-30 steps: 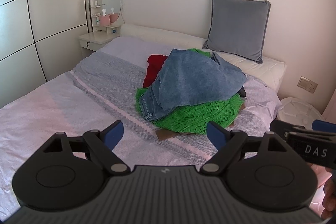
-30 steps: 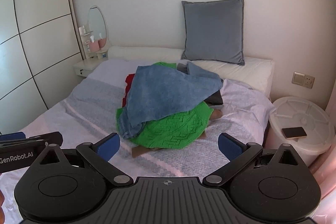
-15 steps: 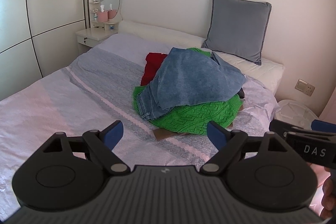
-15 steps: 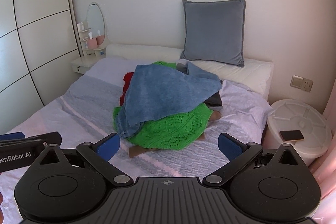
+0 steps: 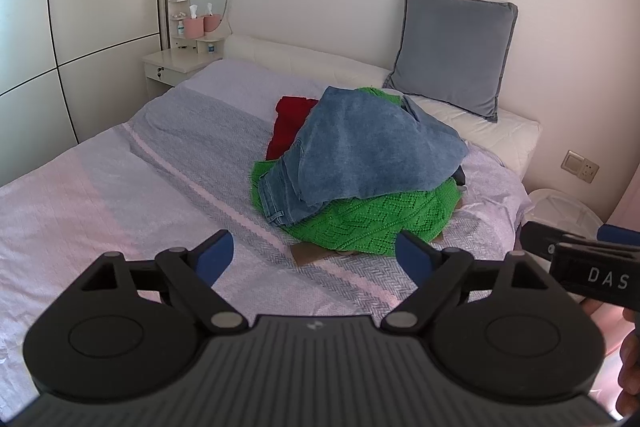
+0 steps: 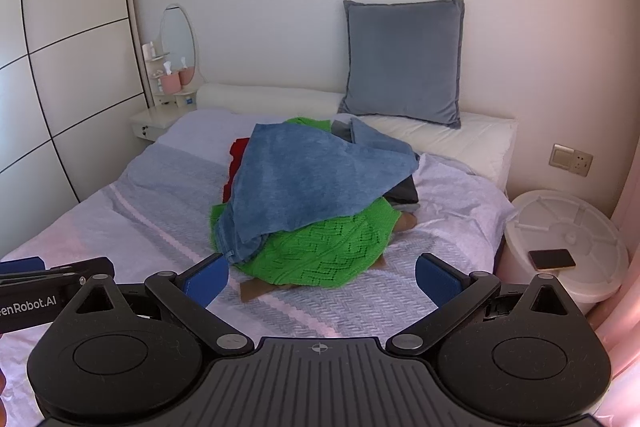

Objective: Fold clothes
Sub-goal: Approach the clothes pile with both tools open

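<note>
the left gripper (image 5: 312,255) and right gripper (image 6: 320,277) hang side by side above the near, bare stretch of the bed (image 5: 120,195), both with fingers spread wide and holding nothing, likely because nothing has been picked yet. farther up the striped cover sits the unfolded pile: blue jeans (image 5: 372,151) draped on top, so probably the first piece to lift, over a green knit sweater (image 5: 372,223), with a red garment (image 5: 288,123) behind. a grey cushion (image 5: 452,47) leans on the wall beyond.
</note>
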The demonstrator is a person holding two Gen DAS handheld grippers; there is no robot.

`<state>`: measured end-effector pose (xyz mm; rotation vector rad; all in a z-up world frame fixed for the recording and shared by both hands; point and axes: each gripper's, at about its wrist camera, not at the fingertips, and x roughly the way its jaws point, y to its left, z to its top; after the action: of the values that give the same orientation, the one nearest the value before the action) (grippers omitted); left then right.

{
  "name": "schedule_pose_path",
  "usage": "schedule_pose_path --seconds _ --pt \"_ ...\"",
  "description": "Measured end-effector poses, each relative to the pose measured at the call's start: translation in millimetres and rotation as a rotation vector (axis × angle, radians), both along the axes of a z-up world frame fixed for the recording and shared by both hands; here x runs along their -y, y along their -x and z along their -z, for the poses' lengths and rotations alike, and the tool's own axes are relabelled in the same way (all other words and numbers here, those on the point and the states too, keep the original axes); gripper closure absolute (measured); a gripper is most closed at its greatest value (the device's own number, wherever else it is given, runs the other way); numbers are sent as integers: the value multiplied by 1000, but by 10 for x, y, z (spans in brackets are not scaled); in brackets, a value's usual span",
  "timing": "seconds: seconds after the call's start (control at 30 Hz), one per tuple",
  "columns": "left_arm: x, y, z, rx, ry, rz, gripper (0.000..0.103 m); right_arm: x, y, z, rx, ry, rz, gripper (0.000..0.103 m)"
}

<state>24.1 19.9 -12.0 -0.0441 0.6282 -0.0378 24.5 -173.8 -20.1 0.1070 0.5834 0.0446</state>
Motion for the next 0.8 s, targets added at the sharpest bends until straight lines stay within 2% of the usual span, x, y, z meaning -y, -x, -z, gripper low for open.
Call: schedule_pose_path --seconds 0.5,0.67,0.8 --pt "3 -137 84 -30 5 -21 17 64 -132 42 26 4 -21 1" --pt "-19 -219 143 -44 3 -45 17 35 -194 112 78 52 -58 1" --pt "-37 -314 180 -53 2 -69 17 -30 -246 223 132 134 -115 1"
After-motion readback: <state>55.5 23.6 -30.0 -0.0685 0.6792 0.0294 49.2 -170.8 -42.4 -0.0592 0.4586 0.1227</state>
